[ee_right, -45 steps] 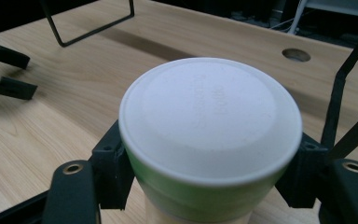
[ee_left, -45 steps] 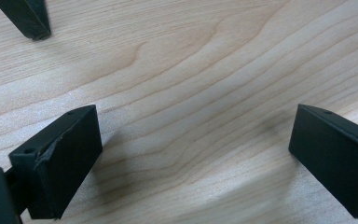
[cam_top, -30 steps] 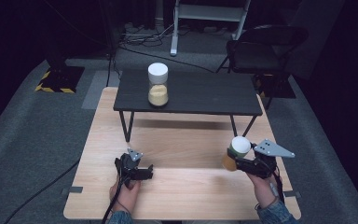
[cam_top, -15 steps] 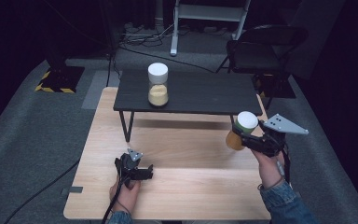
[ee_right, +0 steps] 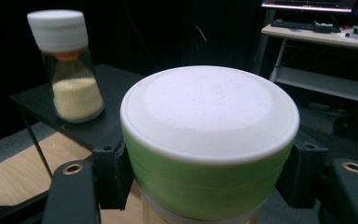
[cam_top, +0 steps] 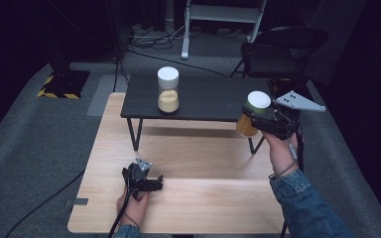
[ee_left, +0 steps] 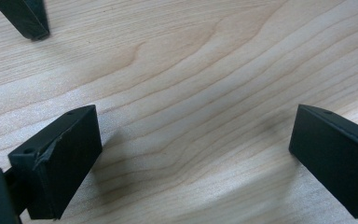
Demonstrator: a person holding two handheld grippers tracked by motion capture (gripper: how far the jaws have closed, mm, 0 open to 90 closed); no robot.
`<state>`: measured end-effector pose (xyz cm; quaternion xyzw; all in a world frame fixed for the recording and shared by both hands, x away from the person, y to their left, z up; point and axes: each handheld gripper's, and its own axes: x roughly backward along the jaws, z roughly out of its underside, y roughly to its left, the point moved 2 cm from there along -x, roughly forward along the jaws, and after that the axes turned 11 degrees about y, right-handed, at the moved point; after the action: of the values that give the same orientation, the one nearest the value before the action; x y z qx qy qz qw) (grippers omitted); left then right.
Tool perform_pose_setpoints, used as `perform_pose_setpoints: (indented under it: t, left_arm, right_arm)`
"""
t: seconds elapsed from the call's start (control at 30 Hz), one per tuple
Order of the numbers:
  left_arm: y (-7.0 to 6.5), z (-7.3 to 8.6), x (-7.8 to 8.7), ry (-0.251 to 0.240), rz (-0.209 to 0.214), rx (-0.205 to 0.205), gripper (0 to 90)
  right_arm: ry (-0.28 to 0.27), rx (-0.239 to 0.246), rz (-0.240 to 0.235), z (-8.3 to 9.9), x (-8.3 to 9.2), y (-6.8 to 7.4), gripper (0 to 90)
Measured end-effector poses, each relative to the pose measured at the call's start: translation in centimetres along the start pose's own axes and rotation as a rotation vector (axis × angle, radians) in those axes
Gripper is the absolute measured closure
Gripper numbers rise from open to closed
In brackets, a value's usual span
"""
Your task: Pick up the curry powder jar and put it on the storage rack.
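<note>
Jar with the white cap and green band (cam_top: 254,113) is clamped between the jaws of the right gripper (cam_top: 259,121), held in the air beside the right end of the small black table (cam_top: 213,99), at about the level of its top. In the right gripper view the same jar (ee_right: 209,140) sits upright between the two black jaws, which press on its sides just under the cap; amber contents show below the green band in the high view. The grey three-cornered plate (cam_top: 297,101) rides on top of this gripper, and the person's right hand (cam_top: 279,151) grips it from below, a denim sleeve (cam_top: 307,203) behind.

Second jar (cam_top: 168,89), clear with a white lid and pale yellow grains in its lower half, stands upright on the black table toward its left part, well apart from the held jar.

Left gripper (cam_top: 146,181) rests low on the light wooden table (cam_top: 198,148), near its front edge, held by the left hand (cam_top: 135,208). In the left gripper view its jaws stand wide apart with bare wood grain between them and nothing held.
</note>
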<state>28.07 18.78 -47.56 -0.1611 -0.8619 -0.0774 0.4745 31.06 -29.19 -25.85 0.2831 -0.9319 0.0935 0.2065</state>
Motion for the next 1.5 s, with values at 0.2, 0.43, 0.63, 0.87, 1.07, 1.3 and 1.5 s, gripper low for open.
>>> perform_pose_setpoints:
  t: [0.2,0.43,0.63,0.87,1.07,1.3,1.5]
  left_arm:
    - [0.0,0.0,0.0,0.002,0.004,-0.008,2.0]
    - [0.0,0.0,0.0,0.002,0.005,-0.013,2.0]
    - [0.0,0.0,0.0,0.0,0.006,-0.01,2.0]
    - [0.0,0.0,0.0,-0.001,0.006,-0.01,2.0]
    - [0.0,0.0,0.0,0.001,0.007,-0.009,2.0]
    - [0.0,0.0,0.0,0.003,0.006,-0.012,2.0]
    - [0.0,-0.1,0.0,0.004,0.006,-0.011,1.8]
  right_arm:
    - [-0.005,0.014,0.024,-2.0,-1.3,0.6,32.7]
    - [0.002,-0.013,0.027,-3.4,-3.7,0.3,32.7]
    - [0.017,-0.04,0.04,-4.1,-5.8,-0.1,32.6]
    - [0.052,-0.063,0.042,-4.1,-7.6,-0.8,32.6]
    - [0.035,-0.056,0.046,-3.9,-7.8,-1.1,28.1]
    - [0.003,-0.052,0.038,-3.2,-6.4,-1.2,11.0]
    - [0.0,-0.038,0.042,-2.0,-4.6,-1.4,8.4]
